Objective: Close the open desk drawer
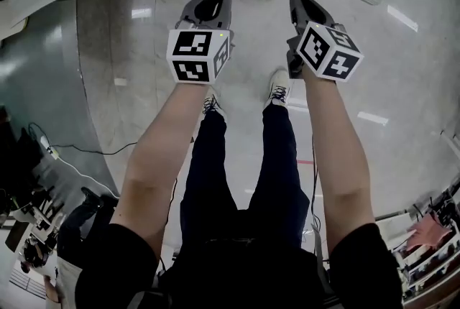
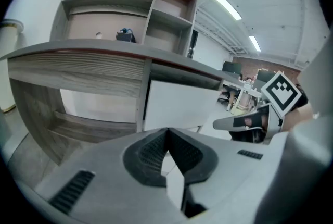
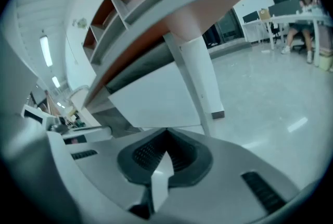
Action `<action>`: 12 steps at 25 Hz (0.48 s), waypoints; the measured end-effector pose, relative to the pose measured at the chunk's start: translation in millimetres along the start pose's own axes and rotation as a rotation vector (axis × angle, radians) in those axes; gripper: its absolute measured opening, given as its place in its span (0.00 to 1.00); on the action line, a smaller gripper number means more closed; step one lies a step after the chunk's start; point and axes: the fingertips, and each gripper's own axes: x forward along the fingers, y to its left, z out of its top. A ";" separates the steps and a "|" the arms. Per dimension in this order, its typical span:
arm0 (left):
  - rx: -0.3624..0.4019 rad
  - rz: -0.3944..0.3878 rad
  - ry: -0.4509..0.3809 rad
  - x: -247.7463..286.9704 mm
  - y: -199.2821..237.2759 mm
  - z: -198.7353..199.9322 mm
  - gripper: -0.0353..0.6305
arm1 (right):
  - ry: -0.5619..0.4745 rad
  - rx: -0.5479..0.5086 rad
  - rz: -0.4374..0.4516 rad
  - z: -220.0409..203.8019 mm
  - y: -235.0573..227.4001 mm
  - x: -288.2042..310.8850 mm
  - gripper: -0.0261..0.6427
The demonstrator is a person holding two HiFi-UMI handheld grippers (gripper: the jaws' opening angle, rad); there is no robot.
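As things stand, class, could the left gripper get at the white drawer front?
Probably yes. The left gripper, its fingers shut and empty, faces the white drawer front with nothing visible between them.

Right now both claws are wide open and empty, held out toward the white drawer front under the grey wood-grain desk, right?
No: the left claw and right claw are shut, not wide open, as the left and right gripper views show. They are empty, held out toward the white drawer front under the grey wood-grain desk.
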 end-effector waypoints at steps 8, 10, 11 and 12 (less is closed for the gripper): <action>-0.110 -0.140 -0.021 -81.3 -44.5 10.7 0.07 | -0.031 -0.027 0.169 15.7 54.8 -65.5 0.06; -0.133 -0.162 -0.042 -104.1 -51.7 24.1 0.07 | -0.039 -0.032 0.193 24.0 69.6 -82.3 0.06; -0.138 -0.172 -0.052 -115.0 -55.8 32.1 0.07 | -0.043 -0.034 0.209 29.3 77.7 -91.4 0.06; -0.139 -0.183 -0.061 -125.6 -59.9 40.7 0.07 | -0.048 -0.037 0.225 35.1 86.6 -100.9 0.06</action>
